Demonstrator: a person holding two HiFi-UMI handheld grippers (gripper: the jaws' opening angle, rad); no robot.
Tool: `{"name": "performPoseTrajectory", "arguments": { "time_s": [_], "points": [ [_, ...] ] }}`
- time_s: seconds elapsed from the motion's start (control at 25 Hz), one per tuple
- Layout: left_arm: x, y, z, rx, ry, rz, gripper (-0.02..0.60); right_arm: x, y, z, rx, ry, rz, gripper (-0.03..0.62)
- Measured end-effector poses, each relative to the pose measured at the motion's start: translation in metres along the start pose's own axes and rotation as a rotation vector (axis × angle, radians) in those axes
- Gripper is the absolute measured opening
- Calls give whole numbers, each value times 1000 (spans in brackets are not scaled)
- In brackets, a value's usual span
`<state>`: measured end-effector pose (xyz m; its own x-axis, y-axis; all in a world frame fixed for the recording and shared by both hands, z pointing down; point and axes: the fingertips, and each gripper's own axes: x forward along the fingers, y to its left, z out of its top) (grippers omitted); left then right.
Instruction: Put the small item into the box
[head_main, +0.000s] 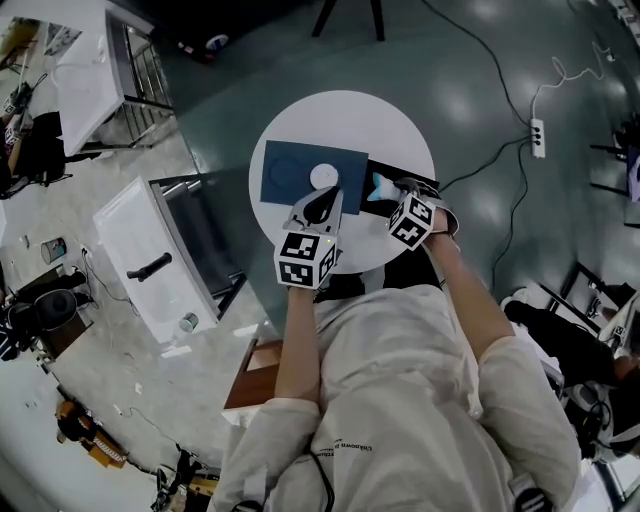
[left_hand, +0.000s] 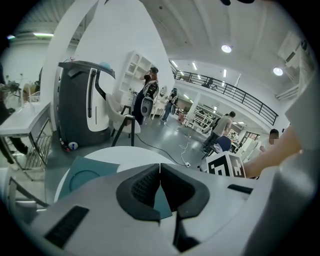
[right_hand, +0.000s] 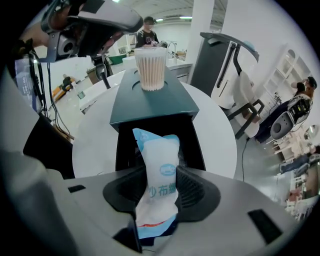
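The left gripper (head_main: 322, 200) is being held over the teal lid (head_main: 290, 170) on the round table (head_main: 340, 115), its jaws together with nothing evidently between them. Further right, the small packet (right_hand: 159, 165) is being pinched by the right gripper (right_hand: 159, 192) over the open black box (right_hand: 125, 140). Lowering and release are judged still outstanding.

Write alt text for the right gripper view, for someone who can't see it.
The right gripper is clamped on a white and blue plastic packet, whose tip points at an open black box on a round white table. The box's far part lies under a dark teal cover, on which stands a clear tub of cotton swabs.
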<state>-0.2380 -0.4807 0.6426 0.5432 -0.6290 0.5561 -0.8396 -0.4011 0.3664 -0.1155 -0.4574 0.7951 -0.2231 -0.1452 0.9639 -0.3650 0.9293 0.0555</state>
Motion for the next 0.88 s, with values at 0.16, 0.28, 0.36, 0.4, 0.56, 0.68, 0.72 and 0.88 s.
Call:
{"name": "performPoseTrajectory", "arguments": {
  "time_s": [0.16,0.28,0.36,0.4,0.56,0.68,0.72,0.88],
  "points": [
    [-3,6,1,-8,-1,5,21,10,-2,2,-28,39,-46,198],
    [-6,8,-2,-16,-11,5,21,17,-2,2,-20,49,-61,198],
    [-7,9,-4,-29,-28,-1,21,22,1,2,-23,42,-52,199],
    [-8,9,-4,-36,-36,-6,21,24,4,2,-26,40,-47,199],
    [-14,12,-4,-43,-54,-13,21,25,7,3,-27,40,-37,199],
    [-23,13,-8,-47,-58,-4,21,23,8,3,-13,28,-51,217],
    [-26,13,-9,-48,-59,-1,21,21,9,4,-5,23,-53,233],
    [-33,10,-11,-33,-69,-4,21,9,10,2,48,-8,-62,244]
  ]
}}
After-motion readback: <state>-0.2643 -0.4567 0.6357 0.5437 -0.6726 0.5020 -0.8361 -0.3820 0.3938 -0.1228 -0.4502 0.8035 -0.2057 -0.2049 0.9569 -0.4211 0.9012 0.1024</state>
